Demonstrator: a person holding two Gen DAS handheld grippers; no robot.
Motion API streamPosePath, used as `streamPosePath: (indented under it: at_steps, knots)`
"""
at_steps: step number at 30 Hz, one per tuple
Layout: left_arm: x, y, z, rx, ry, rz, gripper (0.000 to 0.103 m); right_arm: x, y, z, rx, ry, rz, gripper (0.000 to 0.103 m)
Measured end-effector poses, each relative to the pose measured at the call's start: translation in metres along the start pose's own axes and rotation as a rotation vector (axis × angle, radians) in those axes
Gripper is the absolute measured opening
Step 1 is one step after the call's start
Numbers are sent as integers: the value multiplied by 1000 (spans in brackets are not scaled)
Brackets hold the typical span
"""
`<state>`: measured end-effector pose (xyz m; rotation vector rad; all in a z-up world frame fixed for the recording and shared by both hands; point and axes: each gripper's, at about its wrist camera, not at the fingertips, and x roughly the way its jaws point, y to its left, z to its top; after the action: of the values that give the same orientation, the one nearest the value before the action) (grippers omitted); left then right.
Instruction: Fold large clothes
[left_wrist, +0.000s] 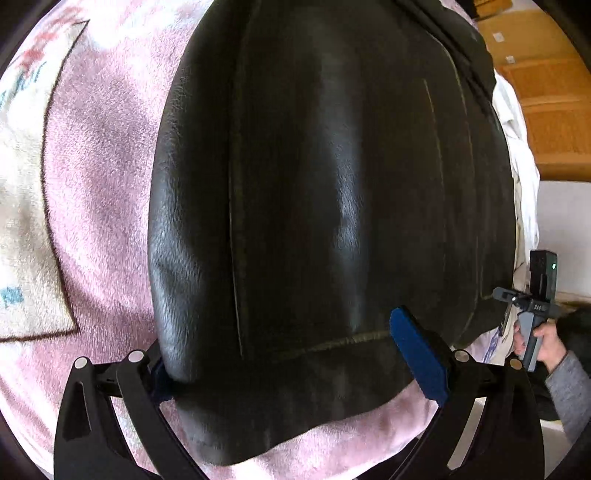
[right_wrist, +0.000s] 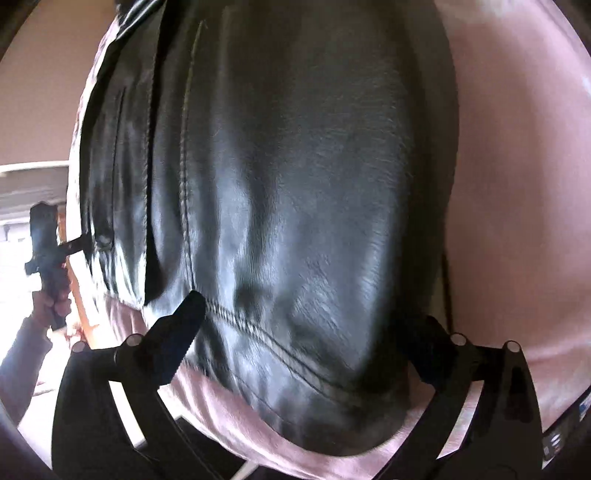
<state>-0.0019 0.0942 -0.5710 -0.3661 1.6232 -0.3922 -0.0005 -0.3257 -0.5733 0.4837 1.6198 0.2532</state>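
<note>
Lying flat, black leather jacket (left_wrist: 314, 184) hem between both wide-spread hand-held grippers (left (left_wrist: 295, 365), right (right_wrist: 306, 343)); pink blanket (left_wrist: 92, 192) bare around

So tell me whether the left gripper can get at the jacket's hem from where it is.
Probably yes: the left gripper stands open astride the black leather jacket, and the hem lies between its fingers on the pink blanket, with nothing in the way.

A black leather jacket (left_wrist: 325, 206) lies spread flat on a pink fleece blanket (left_wrist: 99, 206).
</note>
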Motion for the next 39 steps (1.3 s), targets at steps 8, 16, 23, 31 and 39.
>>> streamPosePath:
  at_steps: [8, 16, 23, 31, 39]
  knots:
    - [-17, 3, 7, -17, 1, 10, 46, -23, -25, -17, 97, -117, 96, 24]
    - [-32, -20, 11, -20, -12, -58, 10, -37, -2, -26, 95, -178, 206, 8]
    - [-53, -29, -18, 2, 10, -4, 10, -64, 9, -65, 48, -143, 243, 6]
    - [-68, -34, -88, 43, 160, 47, 10, -79, 10, -149, 109, 10, 282, 6]
    - [-136, -52, -46, -10, 7, -45, 4, -163, 38, -87, 154, -162, 448, 7]
